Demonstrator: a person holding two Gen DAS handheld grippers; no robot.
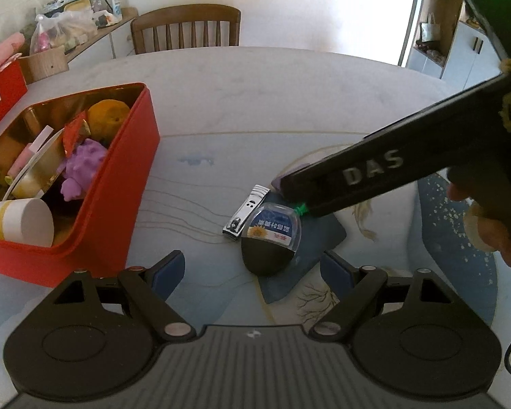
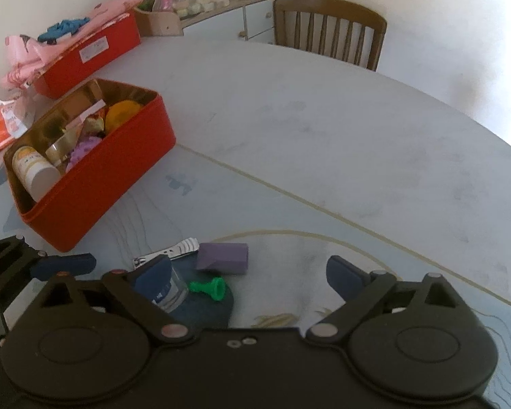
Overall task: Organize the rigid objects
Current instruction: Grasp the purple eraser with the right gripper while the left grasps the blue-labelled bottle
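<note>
An open red box (image 1: 133, 184) holds several items; it also shows in the right wrist view (image 2: 119, 177). On the table lie a silver nail clipper (image 1: 247, 213), a clear-lidded case with a sunflower label (image 1: 272, 235), a purple block (image 2: 223, 258) and a small green piece (image 2: 209, 288). My left gripper (image 1: 252, 269) is open and empty, just short of the case. My right gripper (image 2: 248, 274) is open and empty, above the purple block and green piece. Its body (image 1: 374, 170) crosses the left wrist view and hides most of the block.
A second red box (image 2: 85, 58) with pink cloth stands at the back left. An orange and white packet (image 2: 3, 126) lies left of the open box. A wooden chair (image 1: 185, 27) stands at the table's far edge. A cluttered shelf (image 1: 68, 10) is behind.
</note>
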